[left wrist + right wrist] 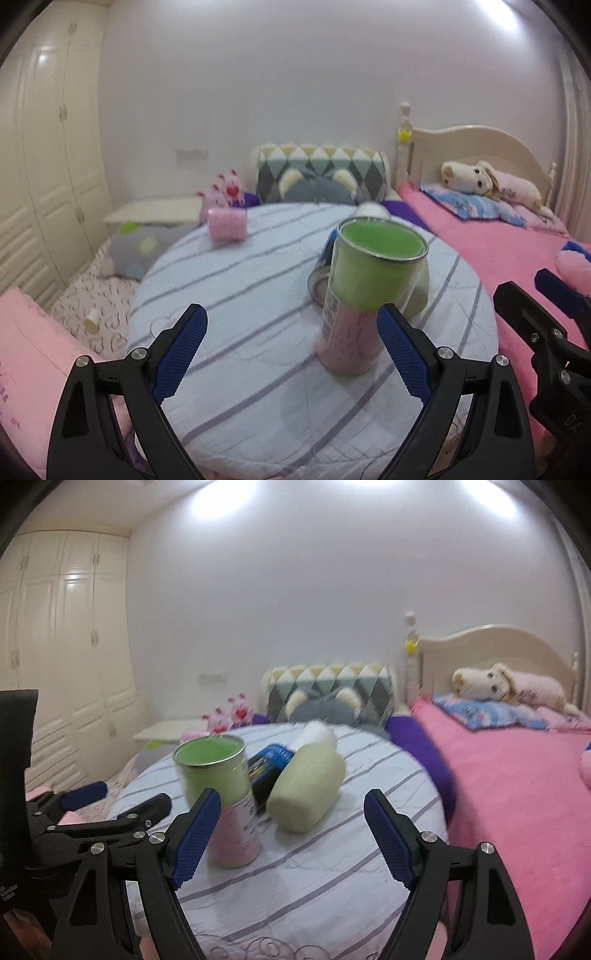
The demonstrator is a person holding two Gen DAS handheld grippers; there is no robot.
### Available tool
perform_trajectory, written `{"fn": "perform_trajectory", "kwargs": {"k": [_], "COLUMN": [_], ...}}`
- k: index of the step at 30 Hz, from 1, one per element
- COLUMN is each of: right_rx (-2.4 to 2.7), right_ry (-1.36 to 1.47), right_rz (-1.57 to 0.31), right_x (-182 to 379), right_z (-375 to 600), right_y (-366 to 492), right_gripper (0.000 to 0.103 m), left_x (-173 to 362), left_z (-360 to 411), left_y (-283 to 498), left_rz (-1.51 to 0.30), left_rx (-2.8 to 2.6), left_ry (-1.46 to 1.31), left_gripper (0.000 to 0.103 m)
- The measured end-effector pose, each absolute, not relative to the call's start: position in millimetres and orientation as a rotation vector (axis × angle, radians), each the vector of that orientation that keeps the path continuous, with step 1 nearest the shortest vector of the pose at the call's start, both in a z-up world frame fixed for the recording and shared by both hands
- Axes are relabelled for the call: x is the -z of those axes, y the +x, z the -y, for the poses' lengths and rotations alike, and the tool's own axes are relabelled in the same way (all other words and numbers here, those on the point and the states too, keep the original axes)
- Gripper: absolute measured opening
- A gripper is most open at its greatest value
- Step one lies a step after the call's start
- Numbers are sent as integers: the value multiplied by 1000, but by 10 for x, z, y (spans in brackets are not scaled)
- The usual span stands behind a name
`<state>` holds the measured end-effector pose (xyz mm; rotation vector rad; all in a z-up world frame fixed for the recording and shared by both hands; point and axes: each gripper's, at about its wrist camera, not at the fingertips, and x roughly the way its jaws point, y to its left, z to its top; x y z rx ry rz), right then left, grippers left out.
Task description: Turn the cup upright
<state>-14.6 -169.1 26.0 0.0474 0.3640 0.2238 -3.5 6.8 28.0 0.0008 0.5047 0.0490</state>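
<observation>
A pink and green cup [354, 295] with a green inside and metal rim stands upright, mouth up, on the round striped table [240, 295]. It also shows in the right wrist view [221, 797]. My left gripper [291, 350] is open and empty, its right finger close beside the cup. My right gripper [291, 834] is open and empty, its left finger just in front of the cup. A pale green cup [310, 794] lies on its side behind it, next to a blue can [267, 764].
A pink cup [227, 225] lies on its side at the table's far left. A pink bed [517, 794] with plush toys is to the right, a wardrobe [48, 166] to the left, pillows behind the table.
</observation>
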Motion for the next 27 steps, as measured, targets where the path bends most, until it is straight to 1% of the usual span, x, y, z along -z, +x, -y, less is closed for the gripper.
{"fn": "perform_trajectory", "kwargs": {"k": [6,16,27], "right_rx": [-190,-172,-156], "right_ry": [34,47,29], "right_rz": [-312,-377,-388], "right_x": [-241,-90,-68], "right_z": [1686,1745,1759], "right_y": [-177,-116,-164], "right_gripper": [81,81,81], "left_x": [-288,-235,-224], "left_z": [-34,90,177], "left_y": [-66,-133,-122], "left_rz": [-448,-412,-407], "left_rx": [-57,-40,-48], "left_ry": [31,79,117], "left_gripper": [95,95,95]}}
